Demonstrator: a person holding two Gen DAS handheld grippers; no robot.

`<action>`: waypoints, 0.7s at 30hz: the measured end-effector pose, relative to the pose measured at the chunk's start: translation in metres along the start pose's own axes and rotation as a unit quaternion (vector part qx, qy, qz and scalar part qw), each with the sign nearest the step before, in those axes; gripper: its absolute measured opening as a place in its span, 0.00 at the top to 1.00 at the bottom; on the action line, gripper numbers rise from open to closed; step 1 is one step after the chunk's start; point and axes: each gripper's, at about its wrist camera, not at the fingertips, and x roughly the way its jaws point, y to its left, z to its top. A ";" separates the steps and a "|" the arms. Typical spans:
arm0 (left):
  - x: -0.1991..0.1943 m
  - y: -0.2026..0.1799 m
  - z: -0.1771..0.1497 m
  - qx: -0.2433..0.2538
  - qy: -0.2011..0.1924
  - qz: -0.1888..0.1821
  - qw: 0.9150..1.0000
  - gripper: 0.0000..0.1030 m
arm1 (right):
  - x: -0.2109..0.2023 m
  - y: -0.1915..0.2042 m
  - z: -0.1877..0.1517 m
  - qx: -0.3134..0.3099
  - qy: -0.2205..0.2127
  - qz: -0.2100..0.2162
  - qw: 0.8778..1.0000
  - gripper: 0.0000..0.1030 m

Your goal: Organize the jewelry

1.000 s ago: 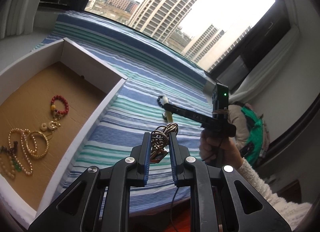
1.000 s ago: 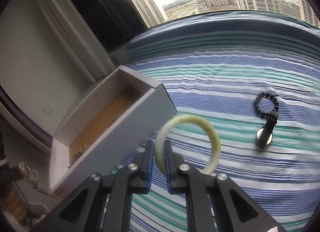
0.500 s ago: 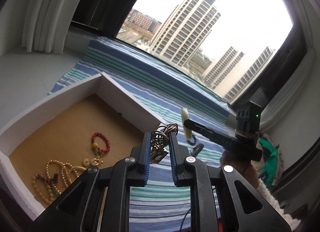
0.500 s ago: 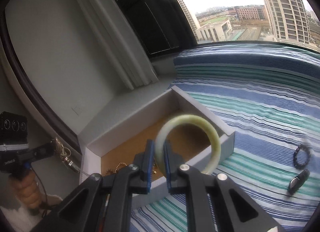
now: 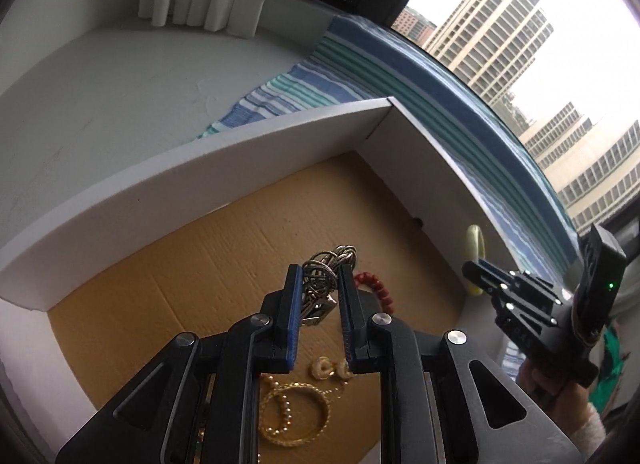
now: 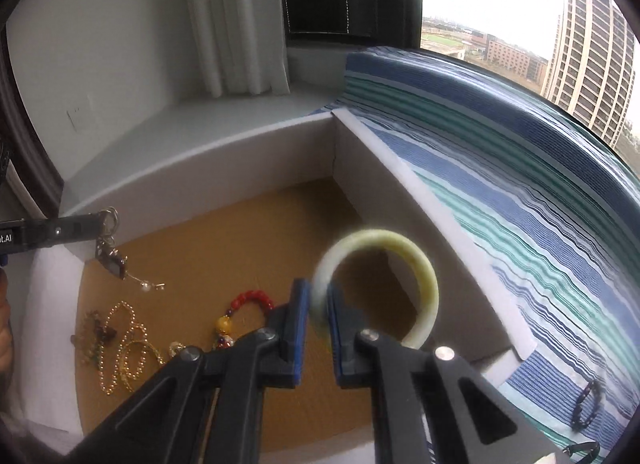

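So the pale green bangle (image 6: 416, 284) is clamped in the right gripper (image 6: 318, 328), and it now hangs over the inner corner of the white box (image 6: 224, 160). A second ago it was out over the striped cloth (image 6: 540, 200) with the box off to the side. The tangle of metal chain (image 5: 326, 276) is pinched in the left gripper (image 5: 320, 304), which has also swung across from the cloth and is now above the brown cardboard floor (image 5: 192, 272) of the box.

Hard to see: the near part of the bangle sits behind the blue pads and is blurry. In the left wrist view the gripper's own fingers cover most of the red bead bracelet (image 5: 376, 284) and cut off the gold bead strands (image 5: 292, 420).

View differences: the right wrist camera shows the chain dangling below the left gripper with a dark pendant and a small pearl end, plus a dark bead bracelet (image 6: 586, 408) lying out on the cloth. The left wrist camera only shows the bangle edge-on, poking up past the right gripper, and a bit of the hand (image 5: 548, 384) holding it.
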 end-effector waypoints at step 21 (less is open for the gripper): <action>-0.083 -0.080 -0.122 0.094 -0.078 0.019 0.992 0.12 | -0.110 -0.004 -0.157 0.053 -0.064 -0.097 0.992 0.27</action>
